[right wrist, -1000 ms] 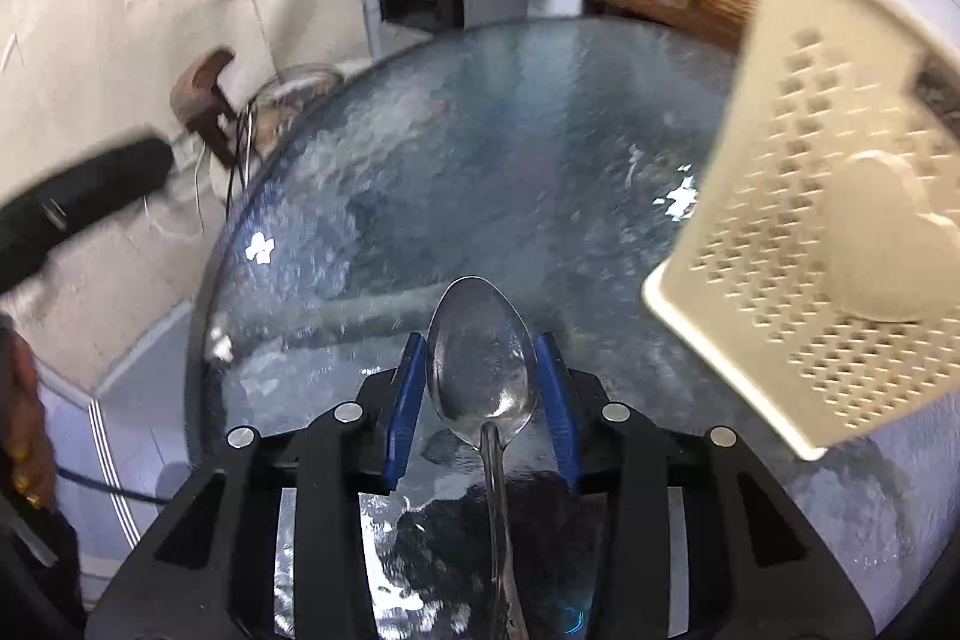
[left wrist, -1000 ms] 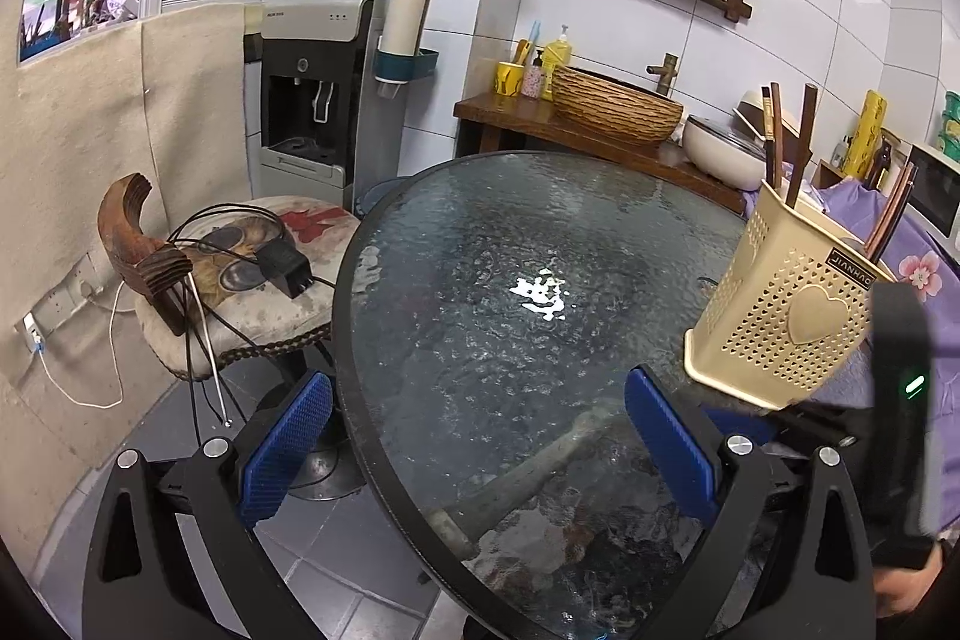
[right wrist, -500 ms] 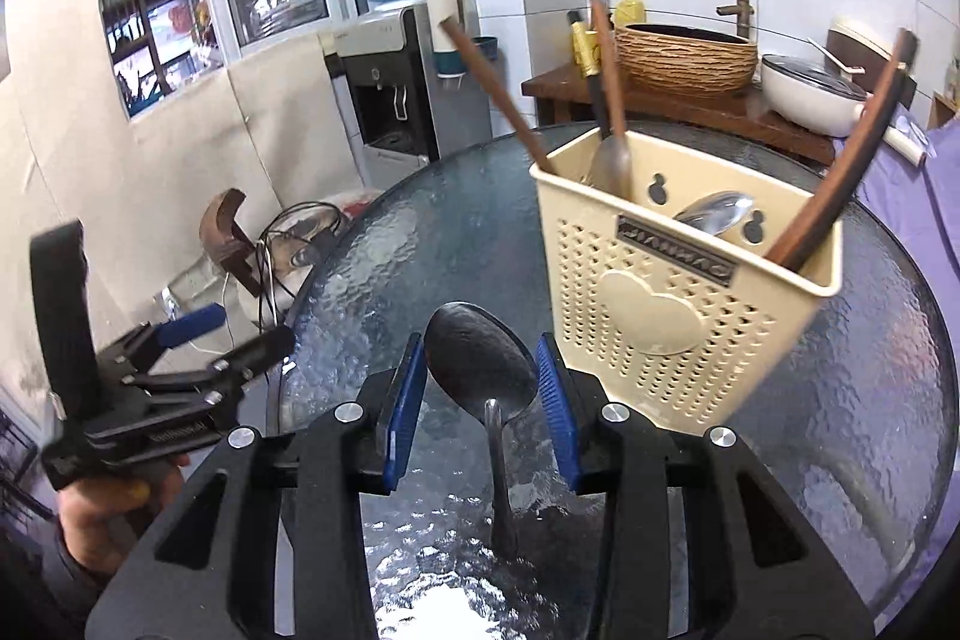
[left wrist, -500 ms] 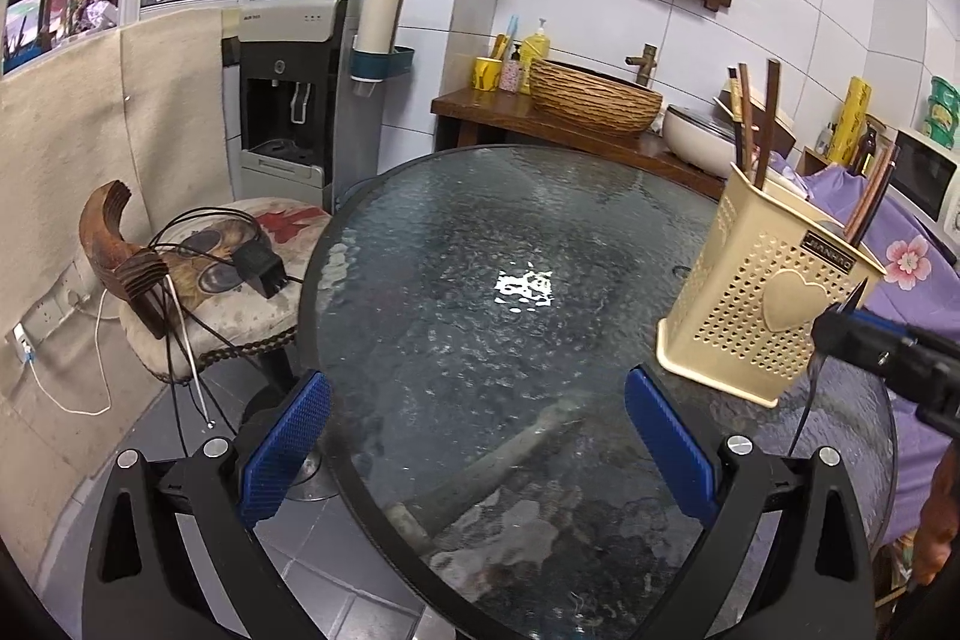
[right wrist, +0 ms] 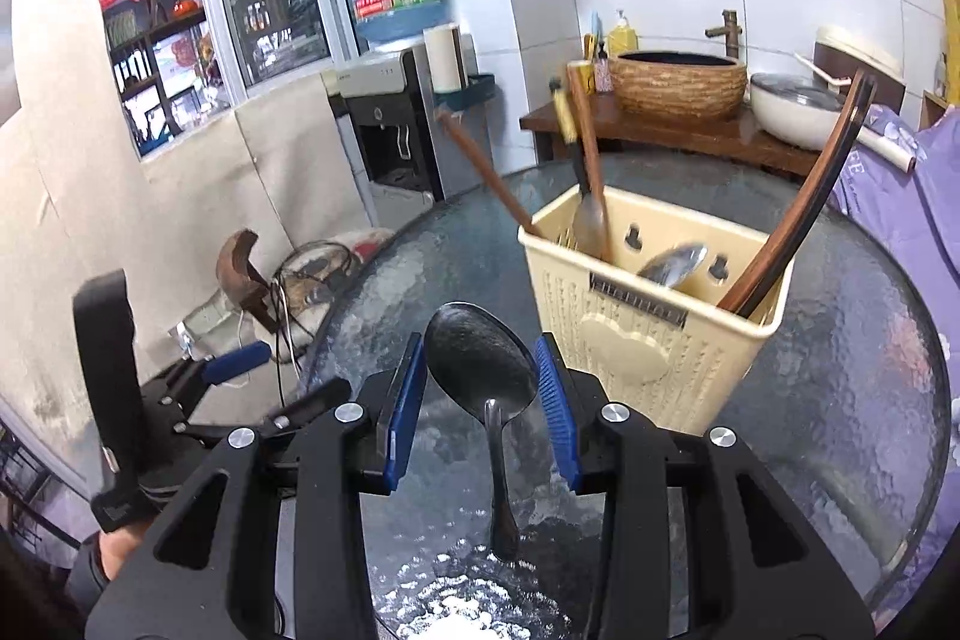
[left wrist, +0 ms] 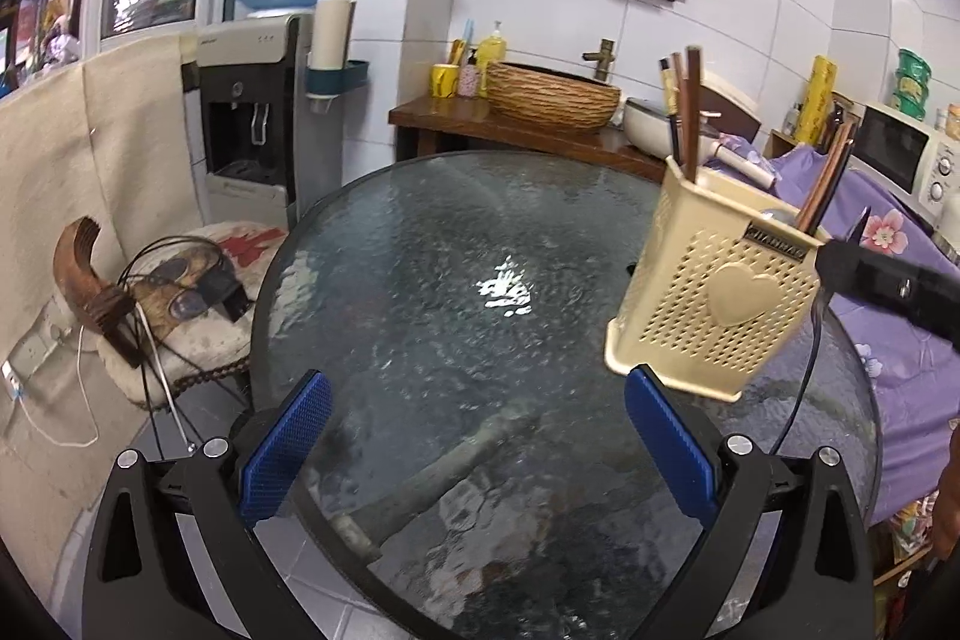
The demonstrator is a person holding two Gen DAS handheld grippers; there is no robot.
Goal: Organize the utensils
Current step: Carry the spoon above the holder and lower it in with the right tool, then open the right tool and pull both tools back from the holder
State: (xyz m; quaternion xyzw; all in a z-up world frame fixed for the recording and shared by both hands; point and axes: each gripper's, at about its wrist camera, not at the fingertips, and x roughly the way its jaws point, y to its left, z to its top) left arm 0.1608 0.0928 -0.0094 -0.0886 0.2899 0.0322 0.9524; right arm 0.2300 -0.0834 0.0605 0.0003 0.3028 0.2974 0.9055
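Cream-coloured perforated plastic forms the utensil holder [right wrist: 654,340], which stands upright on the round textured-glass table [right wrist: 840,400] and serves here as the reference landmark. A raised heart and a small dark label plate mark the holder's near wall.

Contents of the holder: several brown wooden utensil handles [right wrist: 591,184] lean out of its far left corner, together with one handle that has a yellow end. A dark curved handle [right wrist: 804,214] leans out of its right end. A metal spoon [right wrist: 672,265] lies with its bowl against the inner back wall, between the two hanging slots.

Right gripper [right wrist: 480,388]: positioned in front of the holder, just to the left of its near wall and above the glass. The blue pads [right wrist: 403,400] are clamped on the bowl of a dark metal spoon [right wrist: 480,364], one pad on each edge. The bowl points toward the holder. The spoon's handle runs back between the black finger arms toward the camera.

Left gripper [left wrist: 477,421]: well to the left of the holder, at the table's edge. Its blue pads [left wrist: 285,445] stand wide apart with nothing between them. In the right wrist view the same gripper [right wrist: 258,376] appears left of the holder, held by a hand [right wrist: 120,538].

Behind the holder, beyond the table, a woven basket [right wrist: 678,82] rests on a wooden counter.
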